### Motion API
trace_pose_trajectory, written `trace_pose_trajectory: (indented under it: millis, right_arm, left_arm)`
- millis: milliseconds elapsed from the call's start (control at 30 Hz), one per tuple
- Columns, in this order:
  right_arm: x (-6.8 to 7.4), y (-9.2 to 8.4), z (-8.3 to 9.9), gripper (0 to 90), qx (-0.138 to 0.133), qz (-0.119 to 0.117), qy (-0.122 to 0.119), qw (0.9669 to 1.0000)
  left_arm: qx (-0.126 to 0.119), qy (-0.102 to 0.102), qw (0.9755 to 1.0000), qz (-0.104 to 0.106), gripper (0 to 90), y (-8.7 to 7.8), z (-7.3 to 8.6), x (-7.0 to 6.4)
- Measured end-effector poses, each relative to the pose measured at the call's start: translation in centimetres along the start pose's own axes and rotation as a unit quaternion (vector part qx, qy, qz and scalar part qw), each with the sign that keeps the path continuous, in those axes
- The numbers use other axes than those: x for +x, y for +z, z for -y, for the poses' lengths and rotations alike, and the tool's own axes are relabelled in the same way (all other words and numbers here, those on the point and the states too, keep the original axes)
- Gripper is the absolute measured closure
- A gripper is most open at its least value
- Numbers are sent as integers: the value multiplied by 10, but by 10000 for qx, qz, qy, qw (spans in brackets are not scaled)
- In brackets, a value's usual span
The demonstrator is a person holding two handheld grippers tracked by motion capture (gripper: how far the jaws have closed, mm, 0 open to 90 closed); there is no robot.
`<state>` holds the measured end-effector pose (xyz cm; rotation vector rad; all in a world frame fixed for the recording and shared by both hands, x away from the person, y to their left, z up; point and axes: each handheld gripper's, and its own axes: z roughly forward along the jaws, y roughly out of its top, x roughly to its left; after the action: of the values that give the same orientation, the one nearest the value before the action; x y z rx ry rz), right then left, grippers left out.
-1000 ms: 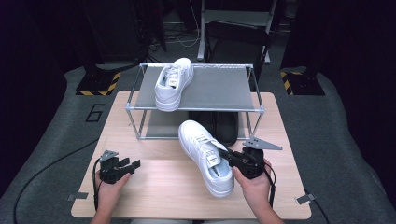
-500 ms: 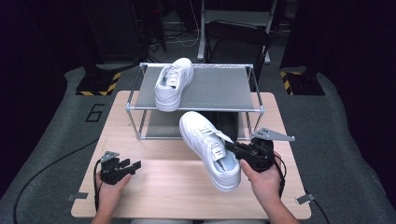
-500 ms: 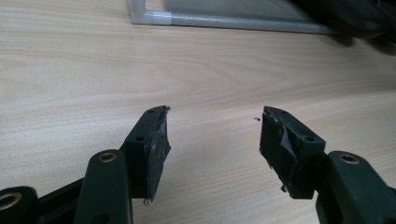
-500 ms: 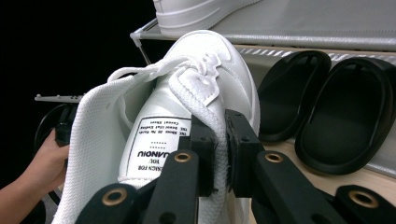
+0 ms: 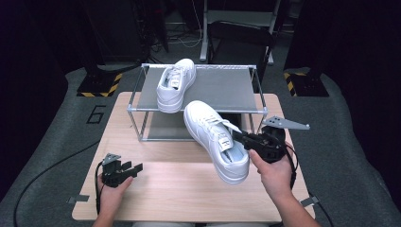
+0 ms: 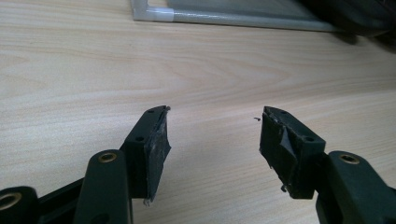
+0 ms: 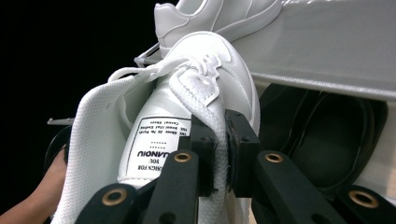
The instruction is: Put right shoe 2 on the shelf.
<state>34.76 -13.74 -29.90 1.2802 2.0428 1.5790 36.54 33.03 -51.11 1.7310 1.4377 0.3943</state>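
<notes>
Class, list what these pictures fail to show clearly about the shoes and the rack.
- Held white shoe: sole hidden in the high view, facing away.
- Tongue label: small print too fine, right gripper view.
- Dark shoes under the rack shelf: shadowed, cut off by the shelf.

We see a wooden table (image 5: 189, 189) bearing a metal rack (image 5: 222, 87); one white shoe (image 5: 175, 85) rests on top

white lace-up sneaker (image 5: 213, 139) lifted off table, toe pointing far-left toward rack, heel near, tilted, laces loose, printed tongue label visible.
</notes>
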Motion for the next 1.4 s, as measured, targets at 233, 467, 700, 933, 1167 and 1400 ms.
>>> trace_pose_trajectory:
  millis: [233,467,700,933,1167,1400]
  right_arm:
    - [-8,-1,-18,830,-62,110,58,9999]
    - [-22,5,-38,830,-197,224,198,9994]
    - [-33,26,-57,830,-192,500,208,9983]
    - [-46,53,-71,829,-200,723,328,9966]
    - [-55,80,-87,829,-234,962,401,9943]
    - [-62,101,-95,829,-199,1181,457,9918]
  left_arm:
    - [16,-66,10000,7,418,0,1,0]
    - [-26,-69,10000,-8,419,1,1,-1]
    - [-58,-114,9999,-9,418,2,2,0]
    - [-83,-86,9999,-4,418,2,2,2]
    - [-107,-108,9999,20,418,2,1,2]
    - [-109,-179,9998,26,418,1,1,4]
